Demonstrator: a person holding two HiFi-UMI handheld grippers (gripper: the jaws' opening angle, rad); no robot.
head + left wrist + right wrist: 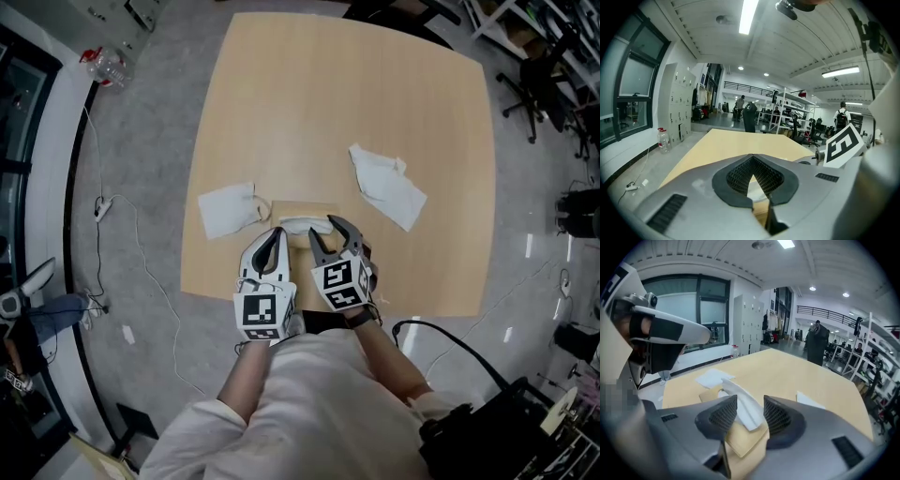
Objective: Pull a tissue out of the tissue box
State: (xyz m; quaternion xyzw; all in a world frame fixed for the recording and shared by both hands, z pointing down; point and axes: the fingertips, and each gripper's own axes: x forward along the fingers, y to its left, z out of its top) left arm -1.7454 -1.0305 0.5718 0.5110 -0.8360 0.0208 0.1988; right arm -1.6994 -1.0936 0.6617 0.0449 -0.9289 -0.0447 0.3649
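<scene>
A flat tan tissue box lies near the table's front edge, and a white tissue sticks out of its top. My right gripper is open just in front of the box. In the right gripper view the tissue rises between the right gripper jaws, over the box, and the pads do not press on it. My left gripper sits beside the box's near left corner. In the left gripper view its tips meet, with nothing between them.
Two loose tissues lie on the wooden table: one left of the box, one to its right. A plastic bottle and a cable are on the floor at the left. Office chairs and shelves stand beyond the table.
</scene>
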